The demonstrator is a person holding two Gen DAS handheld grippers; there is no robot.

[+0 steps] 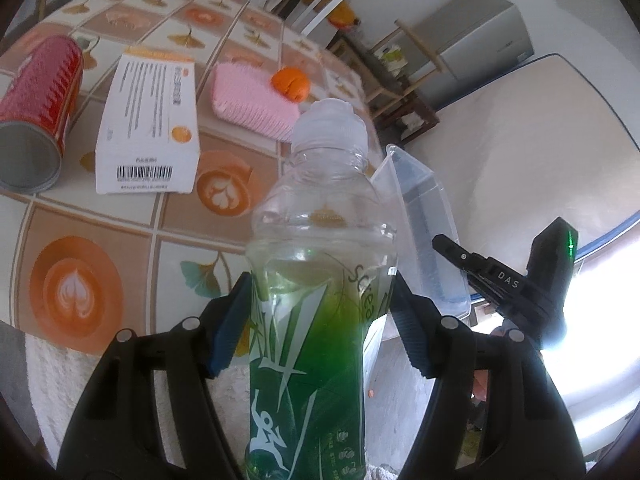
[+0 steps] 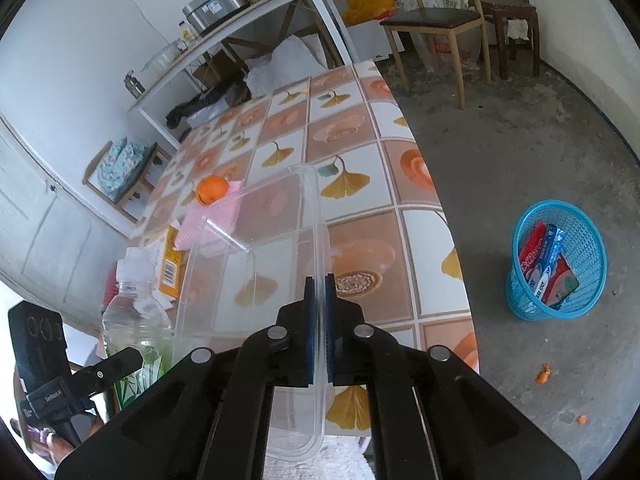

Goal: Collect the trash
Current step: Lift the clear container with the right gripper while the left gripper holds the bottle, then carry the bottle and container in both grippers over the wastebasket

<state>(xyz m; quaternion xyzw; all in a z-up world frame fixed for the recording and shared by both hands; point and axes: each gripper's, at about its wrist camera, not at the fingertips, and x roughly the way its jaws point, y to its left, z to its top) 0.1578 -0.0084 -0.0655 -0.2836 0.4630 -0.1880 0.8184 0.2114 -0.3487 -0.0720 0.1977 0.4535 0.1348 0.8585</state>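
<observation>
Both items lifted above the counter (image 2: 352,128). Left hand-held gripper (image 1: 320,312) clamps the clear green-labelled plastic bottle (image 1: 316,280); right hand-held gripper (image 2: 319,320) pinches the clear plastic container (image 2: 256,240) rim. Next, judged: carry to the blue mesh basket (image 2: 520,296) at 3 o'clock on the floor.

- Left gripper (image 1: 320,320) closed on a plastic bottle (image 1: 320,248), blue pads (image 1: 230,332) pressing both sides at the top of the green label.
- Bottle upright, white cap (image 1: 330,126) on, clear upper part, green lower part.
- Clear plastic container (image 1: 424,216) just right of the bottle, tilted on its edge, held up off the table.
- Right gripper (image 1: 516,280) partly visible beside this container, black body with a small green light; fingers not seen.
- On the patterned tablecloth (image 1: 132,248): red can (image 1: 38,108) lying on its side, white carton (image 1: 150,124) with a barcode, pink brush (image 1: 252,100), orange peel (image 1: 290,82) touching the brush.
</observation>
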